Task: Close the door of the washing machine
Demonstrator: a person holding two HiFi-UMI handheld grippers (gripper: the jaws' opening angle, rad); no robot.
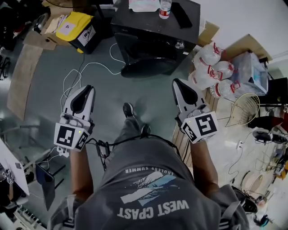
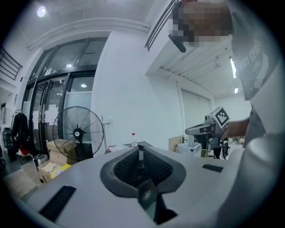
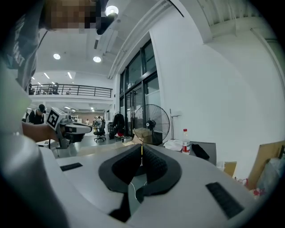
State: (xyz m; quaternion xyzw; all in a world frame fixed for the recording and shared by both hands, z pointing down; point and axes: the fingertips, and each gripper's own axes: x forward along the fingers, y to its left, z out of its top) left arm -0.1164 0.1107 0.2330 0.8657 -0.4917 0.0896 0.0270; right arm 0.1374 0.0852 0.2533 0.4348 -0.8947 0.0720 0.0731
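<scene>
A black washing machine (image 1: pixel 153 31) stands on the floor ahead of me, with a water bottle (image 1: pixel 165 9) and a dark cloth on its top. Its round door (image 1: pixel 146 67) hangs open at the front, low toward the floor. My left gripper (image 1: pixel 85 90) and right gripper (image 1: pixel 177 84) are held side by side in front of the person's body, both well short of the door. Each is shut with nothing between its jaws. In the left gripper view the jaws (image 2: pixel 140 153) meet in a line; in the right gripper view (image 3: pixel 141 153) likewise.
White cables (image 1: pixel 76 76) trail over the floor left of the machine. A yellow bag (image 1: pixel 76 24) lies at the back left. Bagged water bottles (image 1: pixel 209 67), a wire basket (image 1: pixel 243 110) and a wooden pallet crowd the right side. A standing fan (image 2: pixel 78 132) is beyond.
</scene>
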